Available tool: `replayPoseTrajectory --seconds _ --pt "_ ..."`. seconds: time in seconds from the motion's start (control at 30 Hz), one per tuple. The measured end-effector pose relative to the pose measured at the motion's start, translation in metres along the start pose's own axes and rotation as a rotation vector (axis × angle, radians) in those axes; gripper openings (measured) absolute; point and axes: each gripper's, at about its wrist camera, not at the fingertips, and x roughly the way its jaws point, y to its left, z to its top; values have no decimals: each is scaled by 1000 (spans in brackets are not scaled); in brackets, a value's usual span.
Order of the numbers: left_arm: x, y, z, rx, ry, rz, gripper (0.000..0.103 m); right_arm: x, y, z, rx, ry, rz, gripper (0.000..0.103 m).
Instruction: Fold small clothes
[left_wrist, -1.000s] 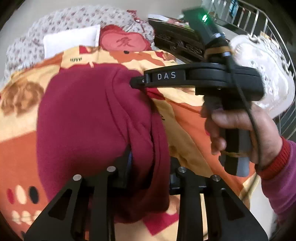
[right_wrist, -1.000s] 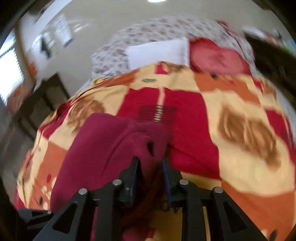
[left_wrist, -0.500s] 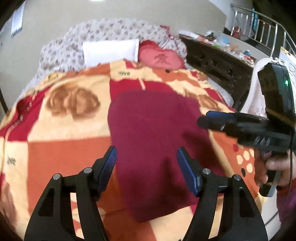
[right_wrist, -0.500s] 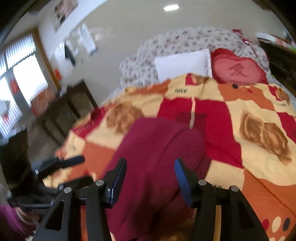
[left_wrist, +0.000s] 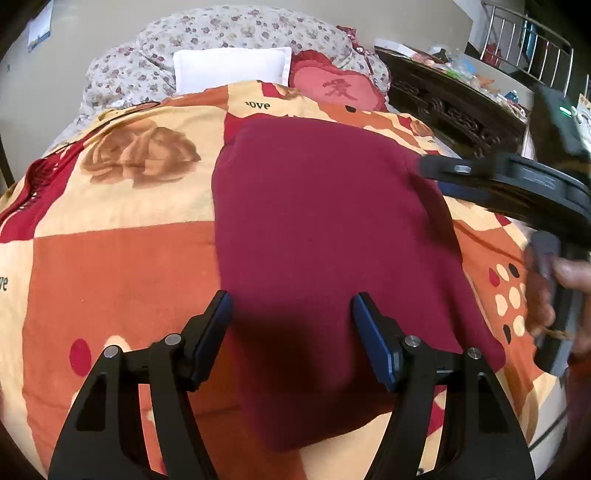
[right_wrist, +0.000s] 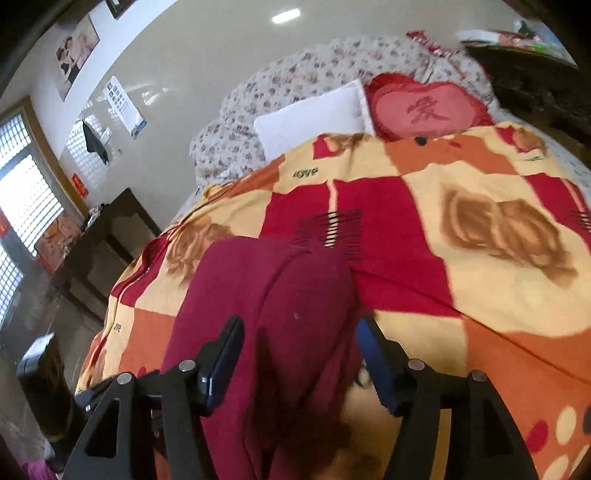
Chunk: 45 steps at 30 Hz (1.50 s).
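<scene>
A dark red garment (left_wrist: 325, 221) lies folded in a flat oblong on the patterned orange, red and cream blanket (left_wrist: 110, 277). My left gripper (left_wrist: 291, 299) hovers open over its near end, pads clear of the cloth. At the garment's right edge the right gripper's fingers (left_wrist: 461, 173) reach in side-on, with a hand (left_wrist: 569, 273) on the handle. In the right wrist view my right gripper (right_wrist: 299, 332) straddles the garment's (right_wrist: 280, 295) bunched edge. Its jaws are opening, and the cloth lies loose between the wide-spread pads.
At the head of the bed are a white pillow (left_wrist: 231, 68), a red heart cushion (left_wrist: 336, 90) and a floral quilt (left_wrist: 147, 62). A dark carved cabinet (left_wrist: 454, 107) stands along the bed's right side. Another dark cabinet (right_wrist: 99, 243) stands by the window on the left.
A second ago both grippers were shut on gathered folds of the garment. The left one let go and opened wide, the cloth now lies flat, and the right jaws have spread apart.
</scene>
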Motion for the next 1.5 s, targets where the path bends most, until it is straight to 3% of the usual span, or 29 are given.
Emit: replayPoseTrajectory --seconds 0.03,0.07,0.1,0.13,0.17,0.33,0.4,0.47,0.63,0.8,0.83,0.9,0.93,1.0,1.13,1.3,1.5 --pt "0 -1 0 0 -1 7 67 13 0 3 8 28 -13 60" --pt "0 -2 0 -2 -4 14 67 21 0 4 15 38 -38 38" --pt "0 -3 1 -3 -5 16 67 25 2 7 3 34 -62 26" --pt "0 -4 2 -4 -6 21 67 23 6 11 -23 12 -76 23" --pt "0 -6 5 -2 -5 22 67 20 10 15 -52 -12 -85 13" --pt "8 -12 13 -12 -7 45 73 33 9 30 -149 -33 -225 12" --pt "12 -15 14 -10 -10 57 77 48 -6 27 -105 13 -204 12" --pt "15 -16 15 -11 -3 67 79 40 -13 28 -71 -2 -169 12" --pt "14 -12 15 -26 7 58 79 -4 6 23 -77 -10 -126 16" --pt "13 -13 14 -25 10 59 79 -27 34 -8 -107 7 -52 19" --pt "13 -13 14 -28 11 57 79 -26 35 -17 -106 15 -57 24" --pt "12 -12 14 -36 15 49 79 -7 29 -30 -95 55 -121 51" --pt "11 -11 14 -42 17 42 79 3 23 -34 -83 88 -138 51" --pt "7 -8 12 -53 32 14 79 16 8 -38 -23 125 -114 51" --pt "-2 6 10 -87 45 -38 79 -4 3 -34 6 46 -62 52" --pt "-8 28 16 -117 1 -95 79 -11 -12 -43 61 24 -7 67" --pt "17 49 20 -184 67 -225 80 1 -30 -51 157 9 106 71"
